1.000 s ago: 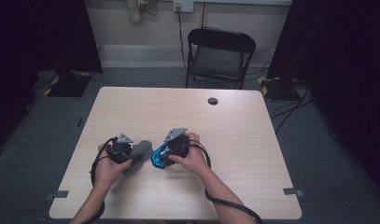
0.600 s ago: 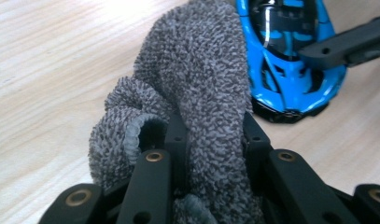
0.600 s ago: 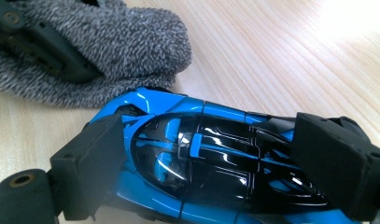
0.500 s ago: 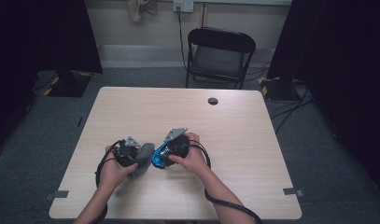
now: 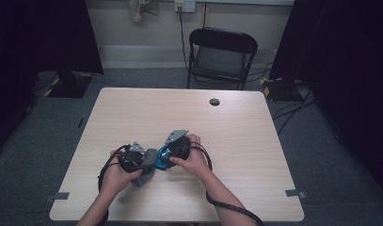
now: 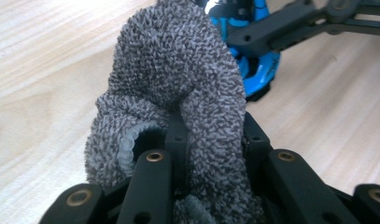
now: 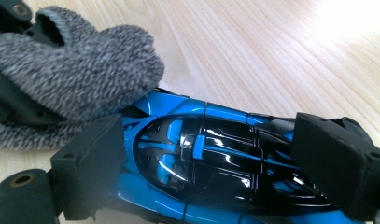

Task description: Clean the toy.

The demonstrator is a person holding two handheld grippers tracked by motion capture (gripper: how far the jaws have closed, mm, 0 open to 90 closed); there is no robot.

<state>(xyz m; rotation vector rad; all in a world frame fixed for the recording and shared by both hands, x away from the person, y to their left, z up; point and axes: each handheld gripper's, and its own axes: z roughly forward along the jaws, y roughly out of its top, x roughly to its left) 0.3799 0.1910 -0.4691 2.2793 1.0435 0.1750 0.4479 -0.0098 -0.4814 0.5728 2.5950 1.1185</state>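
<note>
Low centre of the high view: left gripper (image 5: pixel 144 165) clamps the cloth (image 6: pixel 178 93), right gripper (image 7: pixel 197 163) pinches the car (image 7: pixel 215 158) (glossy); a hard wipe could pop it loose.

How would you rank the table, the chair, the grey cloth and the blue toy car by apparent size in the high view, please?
1. table
2. chair
3. grey cloth and blue toy car: both small and partly hidden by the grippers, so unranked.

In the left gripper view the grey cloth (image 6: pixel 178 107) covers the jaw tips and hides most of the blue toy car (image 6: pixel 255 70) at 1 o'clock. In the right gripper view the car's (image 7: pixel 215 163) ends run behind the pads and off the bottom edge; the cloth (image 7: pixel 71 84) is cut off at 9 o'clock.
</note>
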